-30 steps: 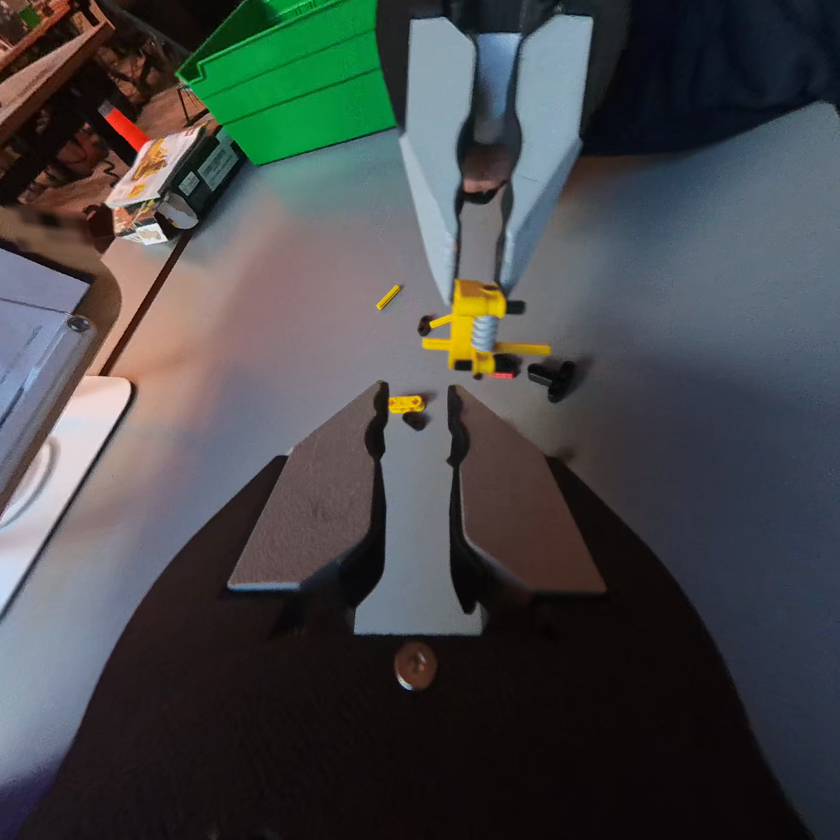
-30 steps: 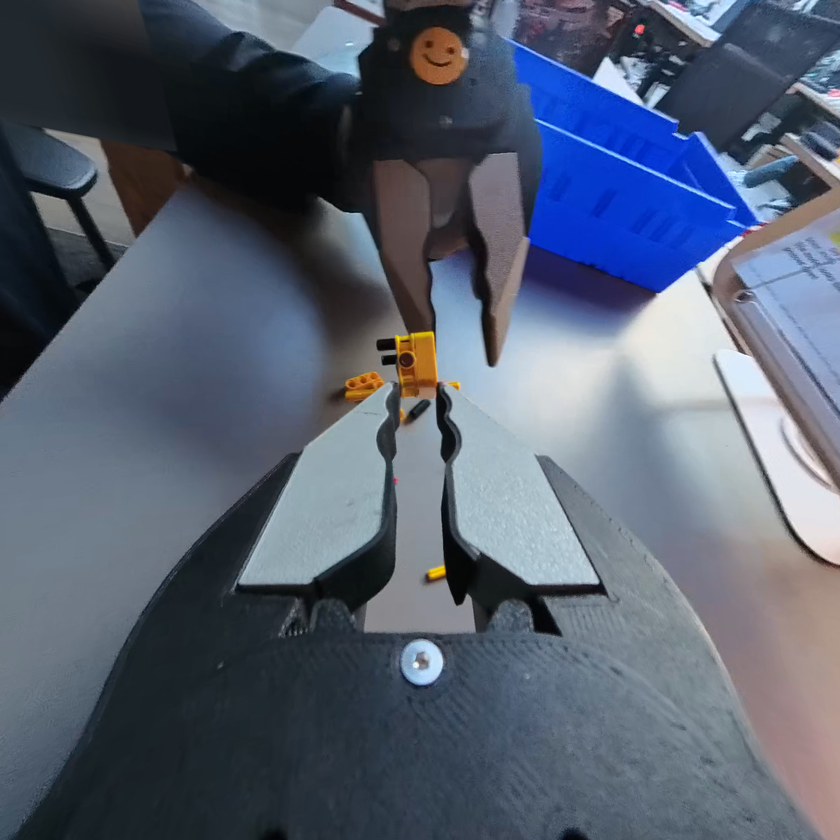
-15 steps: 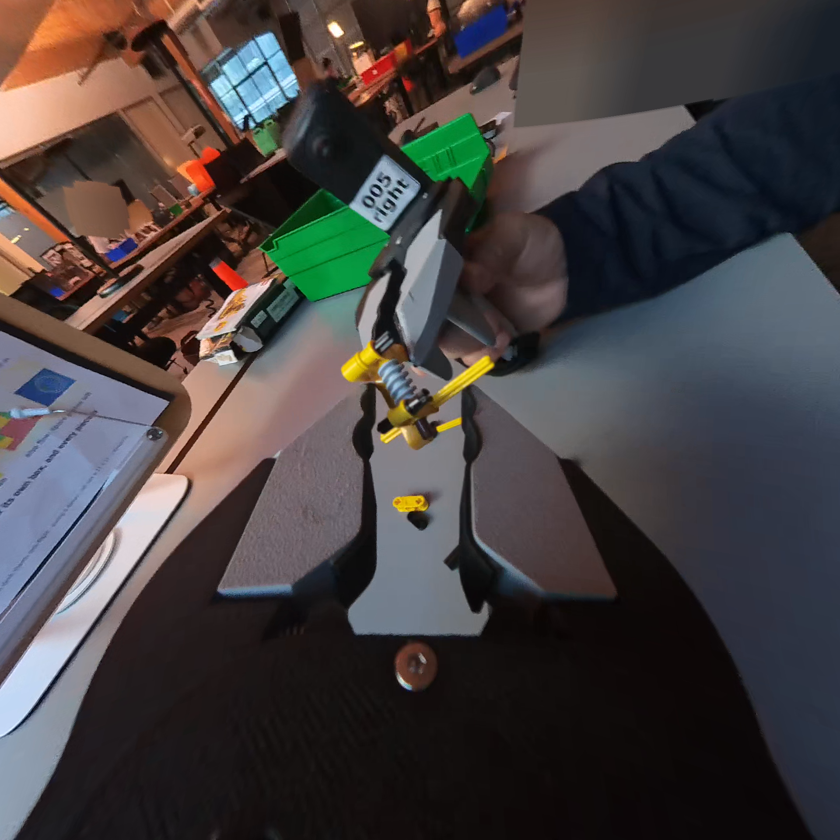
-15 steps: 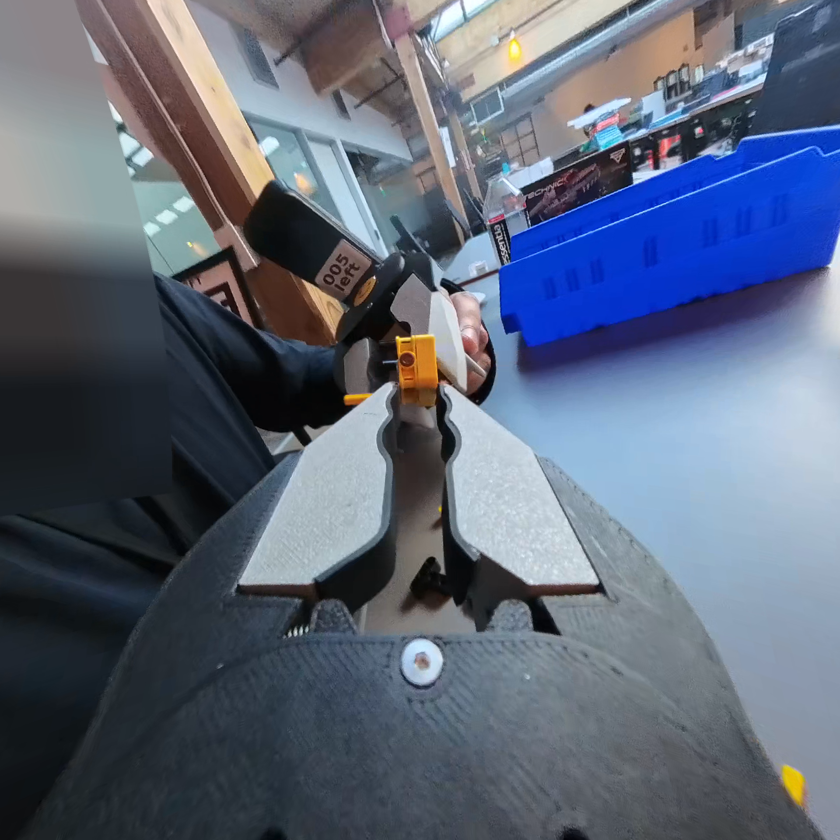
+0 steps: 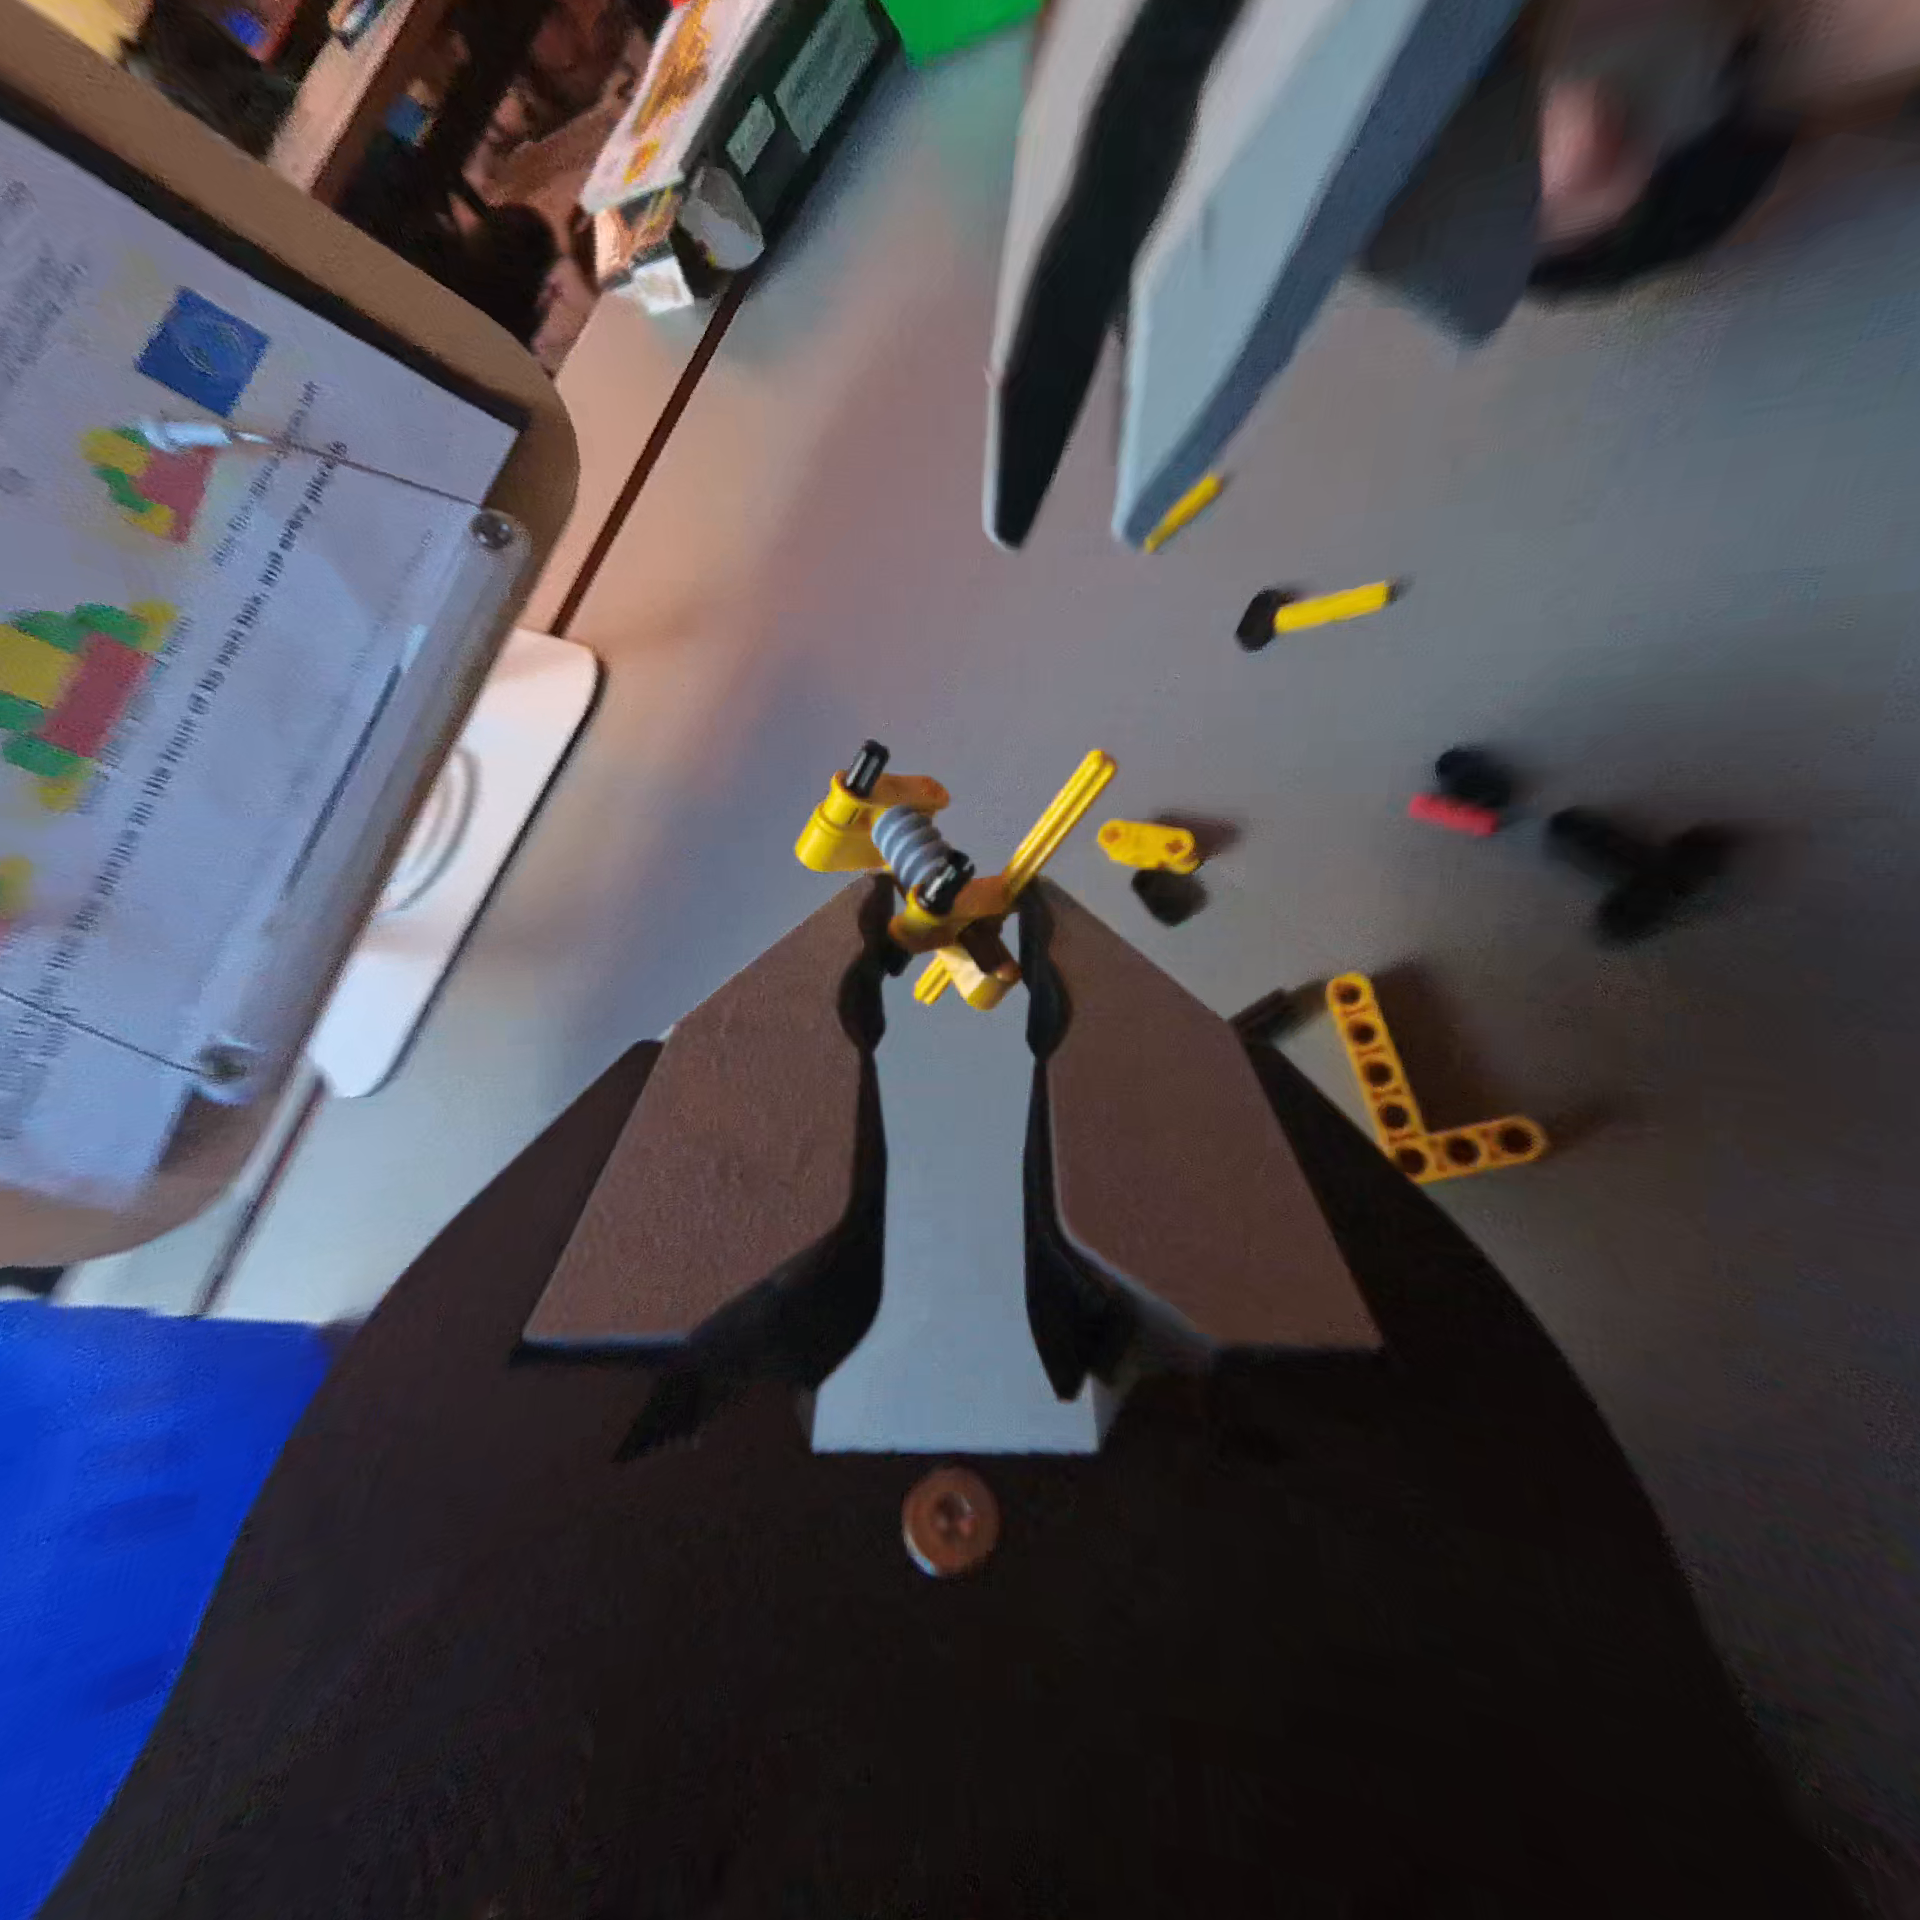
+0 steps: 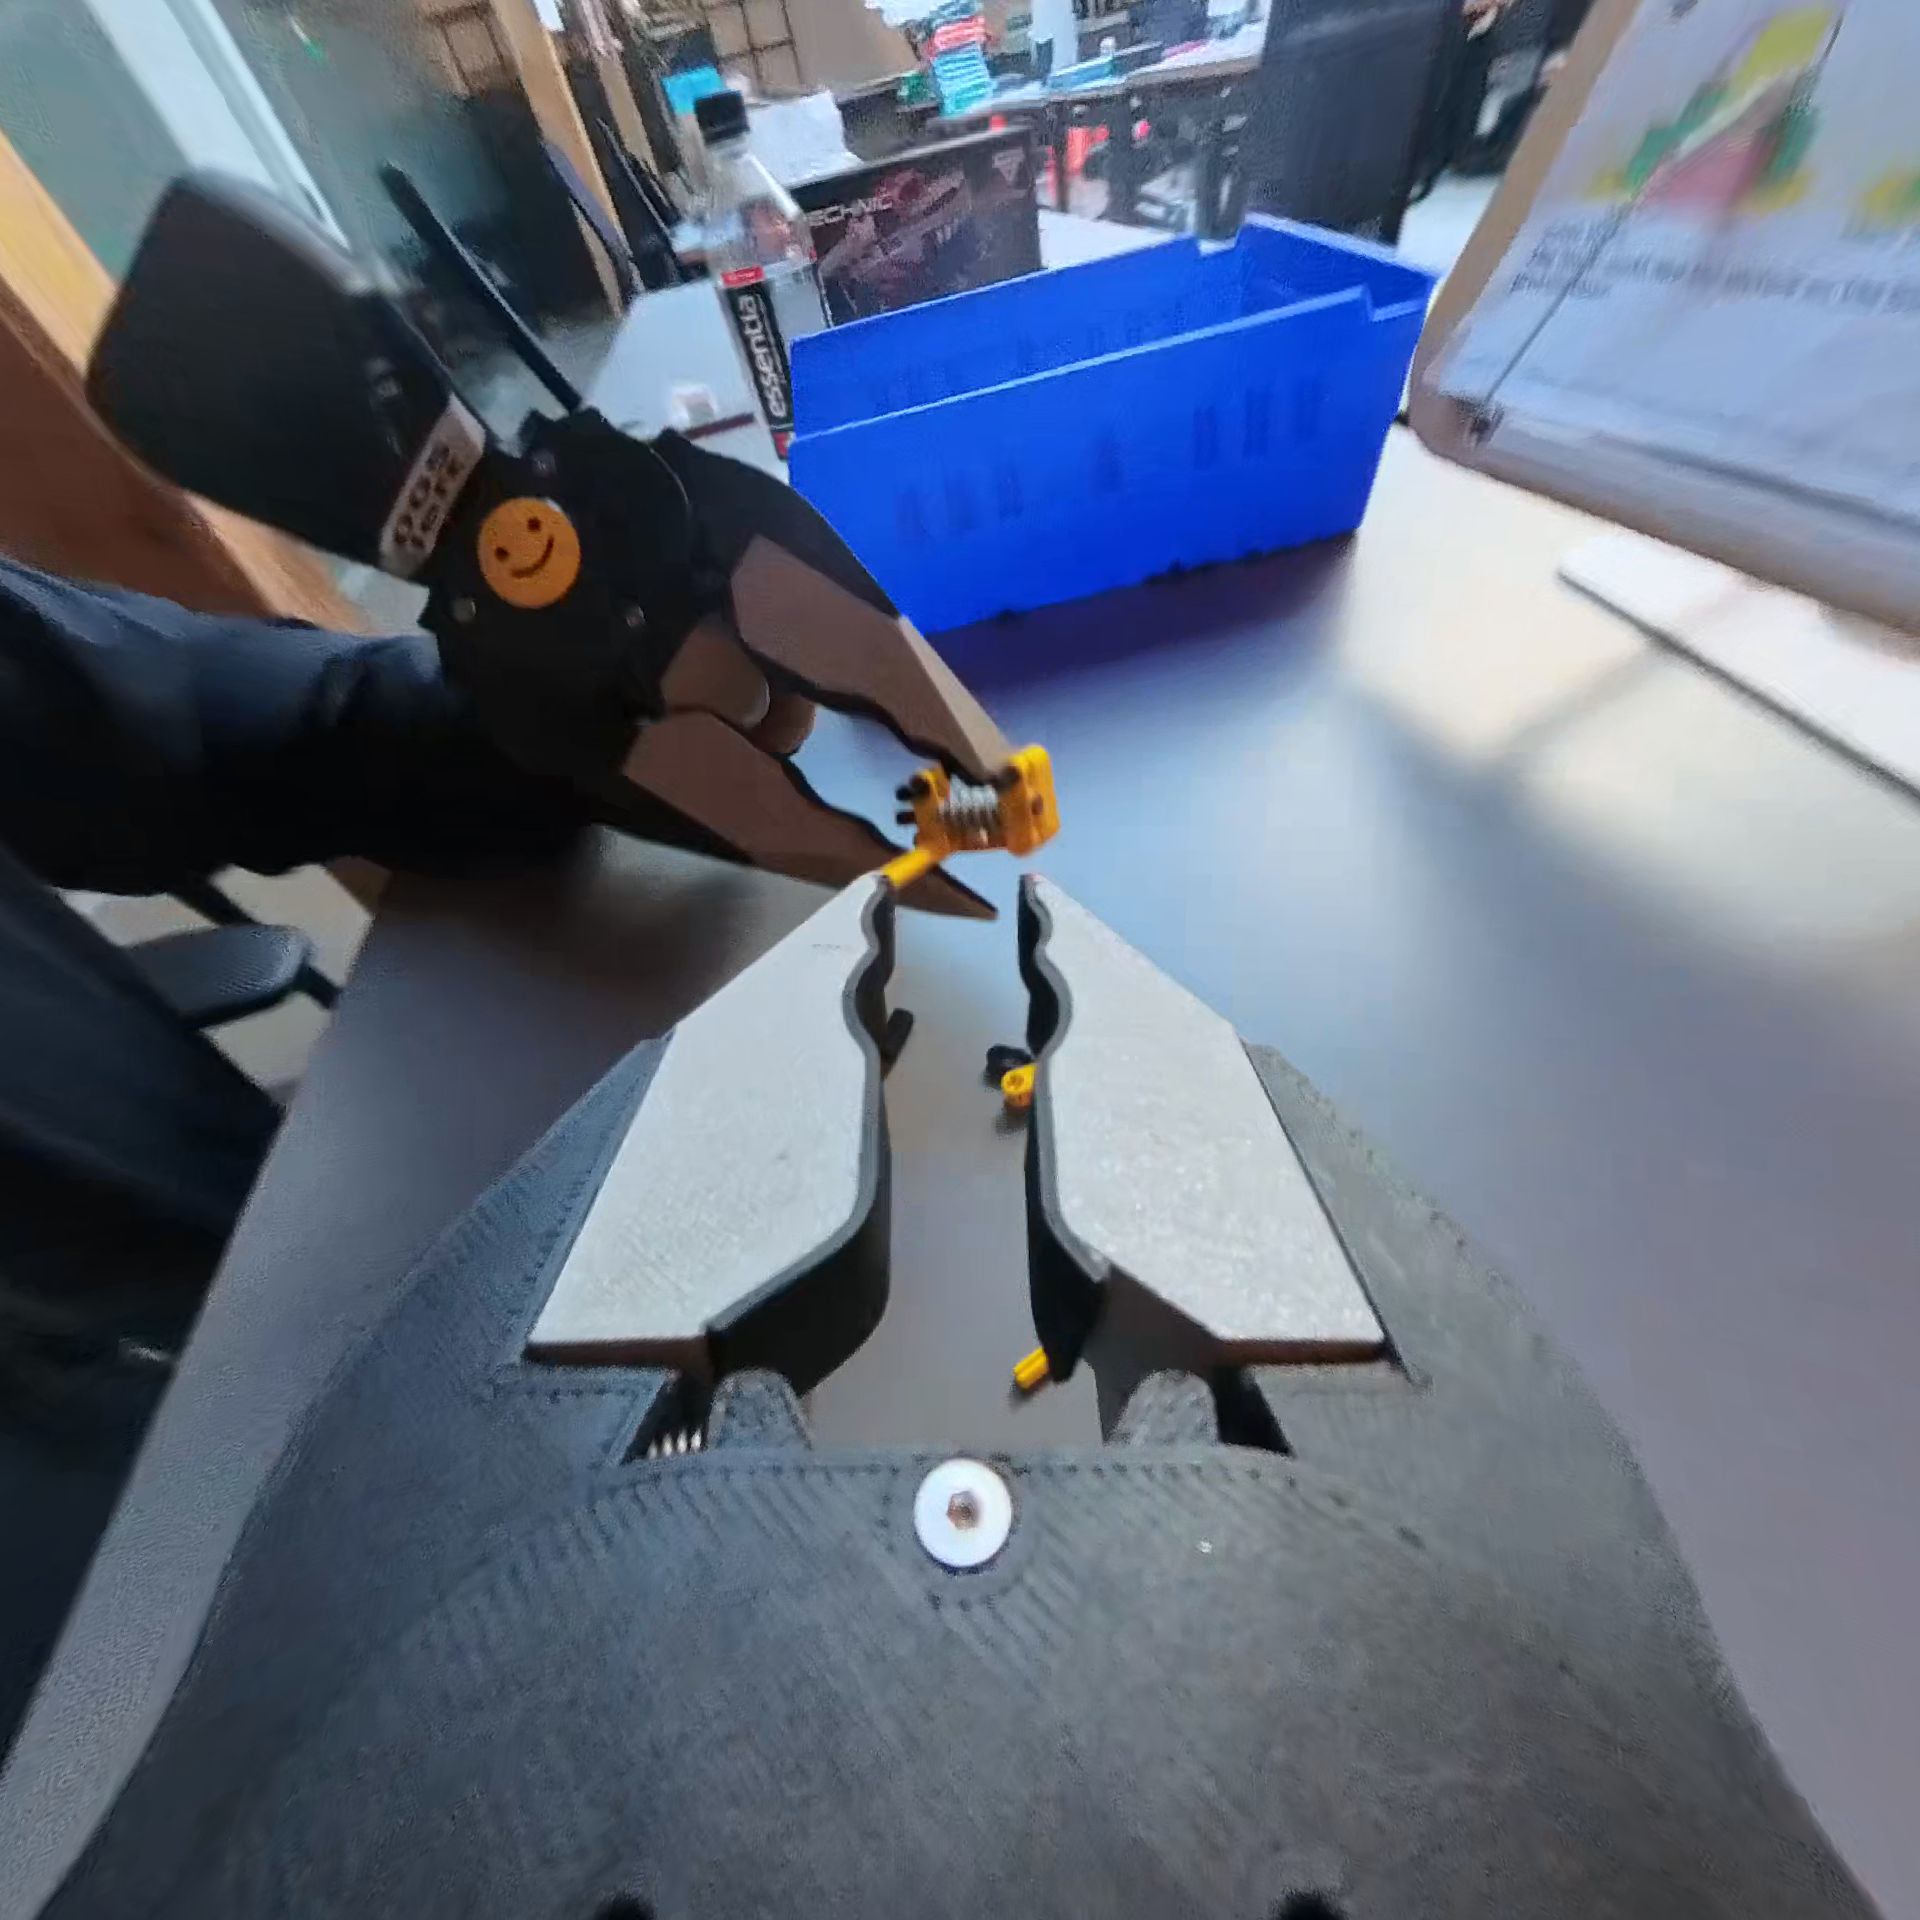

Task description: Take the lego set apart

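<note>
The yellow lego assembly [image 5: 940,868] is clamped between the tips of the left gripper [image 5: 951,914] and held clear above the grey table [image 5: 1558,520]. A grey spring, black pins and a long yellow axle slanting toward 1 o'clock are seen on it.

In the right wrist view the same assembly [image 6: 982,810] is pinched at the far end of the left gripper [image 6: 966,821], which is carried in from 9 o'clock by a dark-sleeved arm. The right gripper [image 6: 951,883] is empty, its jaws parted with a clear gap between them, just short of the assembly. In the left wrist view it hangs blurred at 1 o'clock, fingertips pointing down at the table.

Loose parts lie scattered on the table. A yellow L-shaped beam [image 5: 1423,1101] is seen at 4 o'clock of the left gripper's tips. A small yellow link [image 5: 1148,844] lies at 2 o'clock with a black piece just beside it. A yellow axle with a black end [image 5: 1314,611] lies farther out at 1 o'clock. A red piece [image 5: 1452,816] and black connectors lie at 3 o'clock.

A blue bin [image 6: 1091,457] stands at 12 o'clock in the right wrist view.
</note>
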Demonstrator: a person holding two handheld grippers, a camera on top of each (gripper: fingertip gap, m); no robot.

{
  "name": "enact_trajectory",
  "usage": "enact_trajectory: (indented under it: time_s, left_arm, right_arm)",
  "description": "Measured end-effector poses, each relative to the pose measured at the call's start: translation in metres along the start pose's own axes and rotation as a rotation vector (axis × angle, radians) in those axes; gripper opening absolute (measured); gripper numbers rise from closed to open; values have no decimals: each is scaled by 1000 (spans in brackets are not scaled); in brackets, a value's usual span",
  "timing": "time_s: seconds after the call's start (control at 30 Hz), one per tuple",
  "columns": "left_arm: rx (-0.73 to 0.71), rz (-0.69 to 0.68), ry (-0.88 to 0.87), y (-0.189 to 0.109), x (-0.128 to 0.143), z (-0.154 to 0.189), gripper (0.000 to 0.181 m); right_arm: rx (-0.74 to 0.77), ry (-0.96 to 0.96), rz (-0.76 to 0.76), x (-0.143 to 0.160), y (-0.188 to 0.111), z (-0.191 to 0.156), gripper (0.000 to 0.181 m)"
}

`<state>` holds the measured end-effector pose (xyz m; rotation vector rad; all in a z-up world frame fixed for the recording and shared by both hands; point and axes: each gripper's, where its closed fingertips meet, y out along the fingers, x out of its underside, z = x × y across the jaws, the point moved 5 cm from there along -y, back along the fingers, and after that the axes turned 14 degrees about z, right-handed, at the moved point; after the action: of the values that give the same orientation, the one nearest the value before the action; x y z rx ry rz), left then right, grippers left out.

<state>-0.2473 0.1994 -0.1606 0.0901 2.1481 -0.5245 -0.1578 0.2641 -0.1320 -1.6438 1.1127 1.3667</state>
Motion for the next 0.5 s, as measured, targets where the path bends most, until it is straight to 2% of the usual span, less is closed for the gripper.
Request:
enact_trajectory:
  time_s: [0.1, 0.2, 0.27, 0.33, 0.5]
  left_arm:
    - [-18, -67, 101, 7, 2, 10, 21]
    - [-39, -72, 170, 8, -4, 14, 21]
    - [-50, -66, 197, 8, -8, 16, 21]
    - [-72, -75, 228, 7, -11, 16, 21]
    - [-82, -66, 229, 7, -13, 15, 21]
  right_arm:
    - [31, -185, -44, -3, 12, -19, 18]
    - [86, -383, -171, 10, 25, -30, 16]
    - [123, -489, -183, 13, 28, -31, 5]
    - [138, -517, -166, 11, 30, -31, 0]
    - [123, -471, -152, 11, 26, -29, 6]
